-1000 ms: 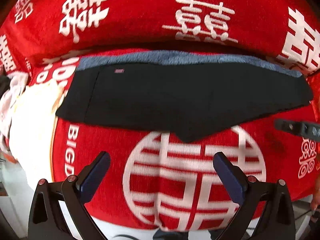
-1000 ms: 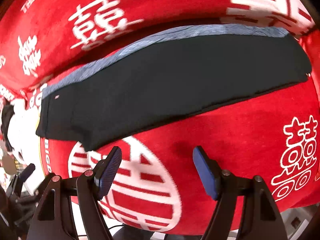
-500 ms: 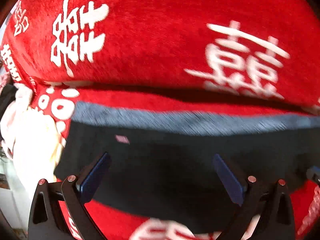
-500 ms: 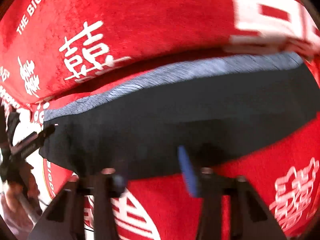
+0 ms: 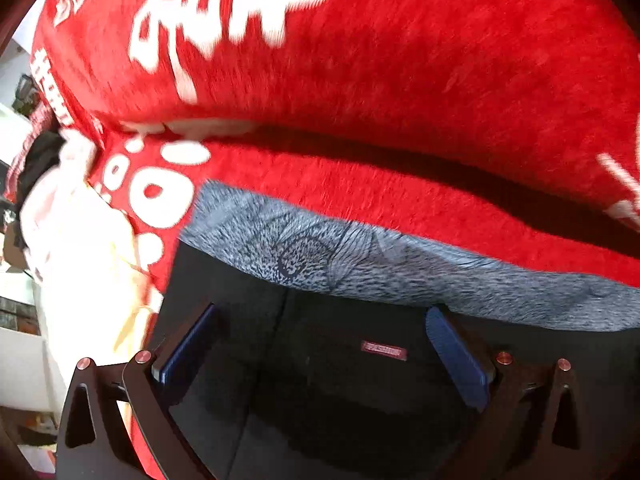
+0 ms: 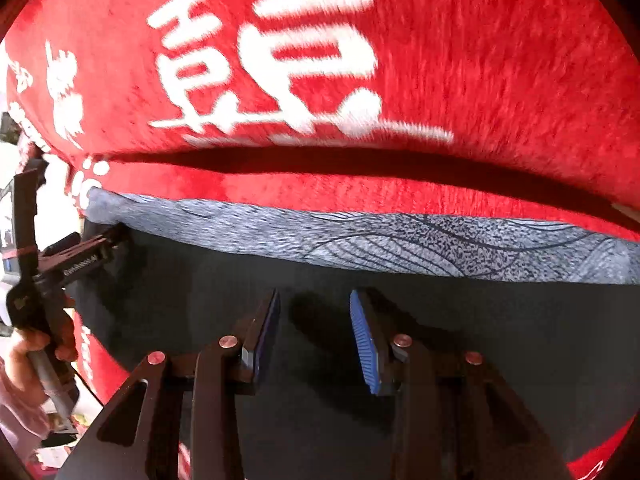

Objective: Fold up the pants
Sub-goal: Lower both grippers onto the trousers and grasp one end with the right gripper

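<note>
Black pants point(image 5: 340, 392) point(image 6: 480, 340) lie flat on a red blanket, a grey patterned band point(image 5: 360, 264) point(image 6: 360, 240) running along their far edge. My left gripper point(image 5: 320, 340) hovers wide open over the pants' left end, a small pink label point(image 5: 384, 350) showing between its fingers. In the right wrist view the left gripper point(image 6: 108, 240) reaches that left end, held by a hand point(image 6: 36, 344). My right gripper point(image 6: 316, 320) stands low over the middle of the black fabric. Its jaws are narrowed to a partial gap, and I see no fold pinched between the pads.
The red plush blanket point(image 5: 440, 80) point(image 6: 480, 80) bears white characters and rises in a bulging fold just behind the pants. A white cloth point(image 5: 80, 260) lies past the blanket's left edge, with room clutter beyond it.
Both grippers moved forward and down from the blanket's front onto the pants. The right jaws narrowed from wide to a partial gap. The left jaws stayed wide.
</note>
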A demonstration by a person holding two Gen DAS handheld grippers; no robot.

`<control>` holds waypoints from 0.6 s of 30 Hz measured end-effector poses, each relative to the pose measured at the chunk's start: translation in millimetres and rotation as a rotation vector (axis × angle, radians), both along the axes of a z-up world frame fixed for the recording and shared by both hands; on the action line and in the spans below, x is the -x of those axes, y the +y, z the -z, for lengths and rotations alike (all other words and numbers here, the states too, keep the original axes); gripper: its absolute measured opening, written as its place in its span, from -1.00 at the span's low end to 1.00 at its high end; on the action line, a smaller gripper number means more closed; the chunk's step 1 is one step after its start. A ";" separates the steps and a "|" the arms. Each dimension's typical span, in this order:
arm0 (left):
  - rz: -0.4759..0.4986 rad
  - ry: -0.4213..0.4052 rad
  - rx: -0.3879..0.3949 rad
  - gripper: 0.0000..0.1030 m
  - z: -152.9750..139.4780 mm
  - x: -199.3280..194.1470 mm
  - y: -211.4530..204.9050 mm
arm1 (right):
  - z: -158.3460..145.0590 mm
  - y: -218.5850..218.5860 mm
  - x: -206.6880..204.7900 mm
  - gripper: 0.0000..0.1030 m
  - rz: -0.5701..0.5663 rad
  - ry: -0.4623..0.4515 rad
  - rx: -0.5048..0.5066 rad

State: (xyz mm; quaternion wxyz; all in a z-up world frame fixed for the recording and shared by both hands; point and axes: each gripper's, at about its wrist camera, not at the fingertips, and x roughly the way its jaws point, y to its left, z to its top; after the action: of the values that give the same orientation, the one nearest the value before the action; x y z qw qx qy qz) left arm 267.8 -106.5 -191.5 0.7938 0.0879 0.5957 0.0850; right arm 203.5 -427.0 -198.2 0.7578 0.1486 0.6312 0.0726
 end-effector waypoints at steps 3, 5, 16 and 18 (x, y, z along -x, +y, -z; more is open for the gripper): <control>0.013 -0.028 0.028 1.00 1.9 -5.9 5.1 | -5.2 -4.9 -7.4 -0.27 0.004 -0.035 0.098; 0.020 -0.009 0.016 1.00 0.7 -9.0 3.9 | -10.2 -19.3 -6.9 -0.21 0.055 -0.025 0.103; 0.263 0.006 0.102 1.00 -38.7 54.7 -88.1 | -45.9 -94.4 103.8 0.07 0.243 0.023 0.056; 0.317 0.021 0.150 1.00 -44.0 67.4 -123.8 | -50.1 -122.8 128.3 0.07 0.328 0.022 0.062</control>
State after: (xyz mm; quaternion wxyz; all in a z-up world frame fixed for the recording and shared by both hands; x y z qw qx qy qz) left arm 200.4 -230.3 -147.6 0.7955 0.1222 0.5872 -0.0865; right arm 75.3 -549.8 -148.0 0.7568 0.2270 0.6087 -0.0731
